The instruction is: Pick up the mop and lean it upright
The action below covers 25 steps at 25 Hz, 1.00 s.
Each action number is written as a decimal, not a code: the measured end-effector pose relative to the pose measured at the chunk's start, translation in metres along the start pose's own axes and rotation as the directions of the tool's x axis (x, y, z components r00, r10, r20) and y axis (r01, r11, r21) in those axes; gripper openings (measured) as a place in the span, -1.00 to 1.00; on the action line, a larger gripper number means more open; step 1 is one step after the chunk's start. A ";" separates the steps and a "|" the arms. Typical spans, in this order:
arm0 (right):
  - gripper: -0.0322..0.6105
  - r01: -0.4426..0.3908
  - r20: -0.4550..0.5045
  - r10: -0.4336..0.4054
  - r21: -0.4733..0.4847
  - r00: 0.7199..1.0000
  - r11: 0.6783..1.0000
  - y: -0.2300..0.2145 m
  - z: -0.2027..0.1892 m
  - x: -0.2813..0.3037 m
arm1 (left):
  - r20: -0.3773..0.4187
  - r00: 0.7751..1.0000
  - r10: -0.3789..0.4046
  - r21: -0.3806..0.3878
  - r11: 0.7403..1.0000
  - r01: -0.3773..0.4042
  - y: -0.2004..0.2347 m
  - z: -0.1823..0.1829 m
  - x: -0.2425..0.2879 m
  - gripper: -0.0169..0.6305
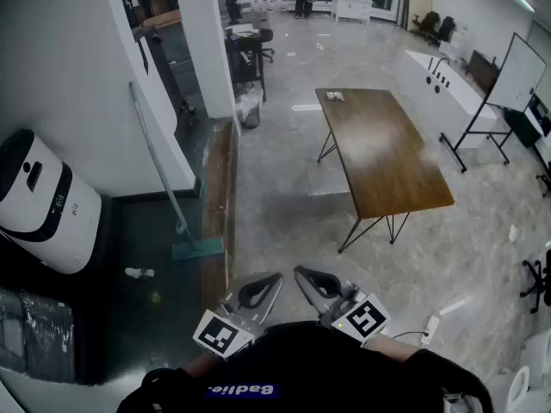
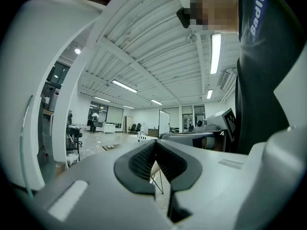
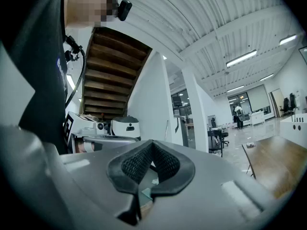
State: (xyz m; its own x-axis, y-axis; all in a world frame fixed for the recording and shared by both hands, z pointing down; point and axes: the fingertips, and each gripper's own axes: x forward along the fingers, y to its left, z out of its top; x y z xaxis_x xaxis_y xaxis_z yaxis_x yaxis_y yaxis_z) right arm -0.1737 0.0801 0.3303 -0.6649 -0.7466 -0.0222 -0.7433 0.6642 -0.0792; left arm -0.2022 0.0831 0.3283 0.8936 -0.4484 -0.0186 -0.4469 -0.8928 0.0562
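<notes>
Mop (image 1: 161,175) leans on the wall (image 1: 77,76), well apart from the left gripper (image 1: 274,278) and right gripper (image 1: 300,274), both pressed together and empty; its head may skid on the glossy floor (image 1: 284,205), toppling it.

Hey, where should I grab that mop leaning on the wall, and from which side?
Grip the handle about halfway up, from the open floor side, jaws across it. It is thin and slanted, the wall backs it, and the flat head sits on the floor.
</notes>
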 end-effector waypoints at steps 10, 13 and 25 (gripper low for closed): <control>-0.89 0.008 0.001 -0.008 0.015 1.000 1.000 -0.005 0.000 0.000 | -0.004 1.000 -0.002 -0.002 1.000 0.002 0.002 -0.001 0.003 -0.89; -0.89 0.021 0.014 -0.021 0.030 1.000 0.999 -0.010 0.002 -0.003 | -0.011 1.000 0.008 -0.002 1.000 -0.008 0.002 0.000 0.004 -0.89; -0.88 -0.049 0.032 0.046 0.072 0.998 0.996 -0.036 -0.002 -0.017 | -0.020 0.993 0.120 0.023 0.993 -0.119 -0.007 -0.002 0.023 -0.89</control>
State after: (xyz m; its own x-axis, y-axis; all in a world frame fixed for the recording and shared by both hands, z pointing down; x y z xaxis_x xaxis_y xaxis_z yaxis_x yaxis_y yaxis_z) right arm -0.1358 0.0692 0.3358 -0.6959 -0.7158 -0.0577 -0.7030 0.6954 -0.1492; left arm -0.1783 0.0786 0.3299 0.8343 -0.5513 0.0083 -0.5512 -0.8336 0.0353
